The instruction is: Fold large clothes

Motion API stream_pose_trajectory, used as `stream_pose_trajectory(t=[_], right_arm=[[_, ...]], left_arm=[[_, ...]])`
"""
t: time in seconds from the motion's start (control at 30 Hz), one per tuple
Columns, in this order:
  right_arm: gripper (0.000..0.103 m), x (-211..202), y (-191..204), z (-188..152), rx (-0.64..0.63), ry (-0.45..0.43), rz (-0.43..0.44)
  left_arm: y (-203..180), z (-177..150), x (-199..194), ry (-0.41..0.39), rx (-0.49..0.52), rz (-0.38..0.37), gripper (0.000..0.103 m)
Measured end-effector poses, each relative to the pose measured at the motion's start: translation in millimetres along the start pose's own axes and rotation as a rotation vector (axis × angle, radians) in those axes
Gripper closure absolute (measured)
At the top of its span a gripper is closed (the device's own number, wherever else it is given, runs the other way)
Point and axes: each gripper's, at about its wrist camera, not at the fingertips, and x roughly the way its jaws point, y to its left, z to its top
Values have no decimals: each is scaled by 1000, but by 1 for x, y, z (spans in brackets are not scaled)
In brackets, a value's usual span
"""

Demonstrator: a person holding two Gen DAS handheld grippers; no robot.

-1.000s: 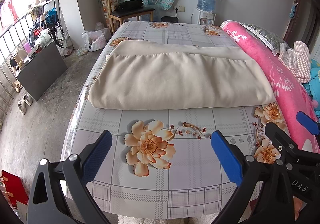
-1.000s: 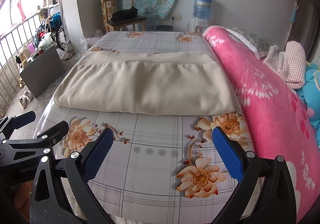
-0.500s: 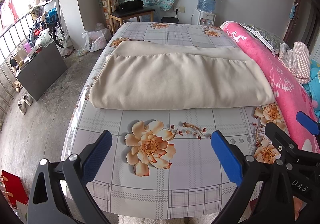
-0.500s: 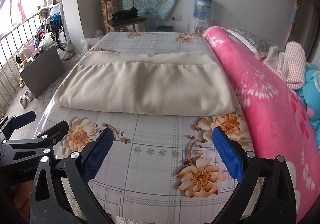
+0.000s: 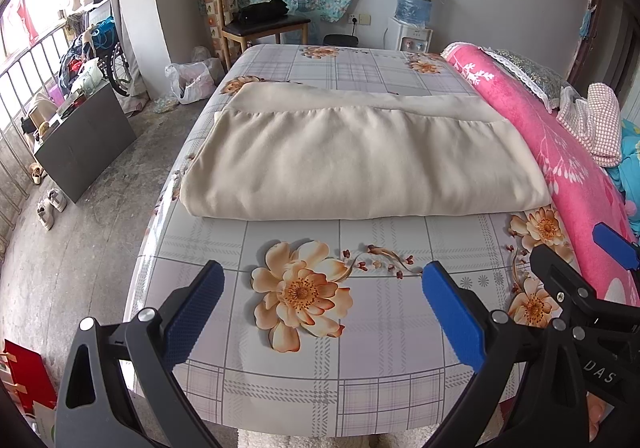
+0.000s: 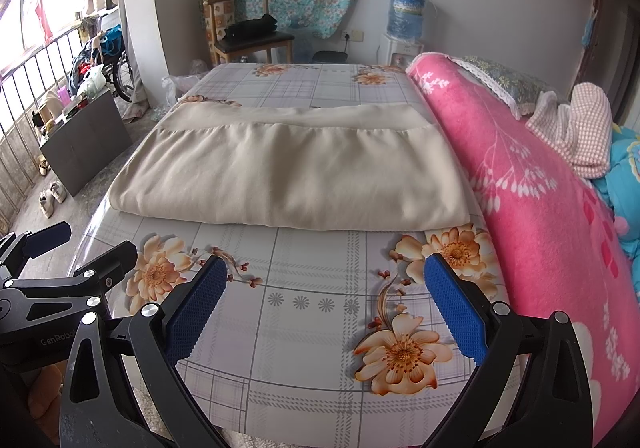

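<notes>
Both tools [image 5: 322,290] [image 6: 325,290] hover spread wide, beige cloth [image 5: 360,163] lying folded beyond them.

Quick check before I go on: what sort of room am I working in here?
Most likely a lived-in bedroom at home. The cream garment lies on a bed with a floral sheet, a rolled pink blanket runs along one side, and a water dispenser stands by the wall.

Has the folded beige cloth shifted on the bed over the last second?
No. The folded beige cloth keeps its place: its near edge sits equally far beyond the orange flower print on the checked bedsheet, its right edge against the pink blanket.
</notes>
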Motion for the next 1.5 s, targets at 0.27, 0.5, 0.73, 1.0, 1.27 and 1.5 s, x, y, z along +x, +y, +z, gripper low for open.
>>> stream_pose_trajectory(t=[0.27, 0.5, 0.73, 1.0, 1.27, 1.5], right_arm=[[8, 1, 0, 0, -1, 0, -1], [8, 1, 1, -2, -3, 2, -1], [8, 2, 1, -2, -1, 3, 0], [8, 2, 1, -2, -1, 2, 0], [8, 2, 1, -1, -1, 3, 0], [8, 2, 1, -1, -5, 2, 0]], left_arm=[[0, 0, 0, -1, 2, 1, 6], [0, 0, 0, -1, 1, 1, 6], [1, 0, 0, -1, 2, 2, 6], [1, 0, 0, -2, 1, 2, 6], [2, 0, 0, -1, 0, 1, 6], [1, 0, 0, -2, 2, 3, 6]])
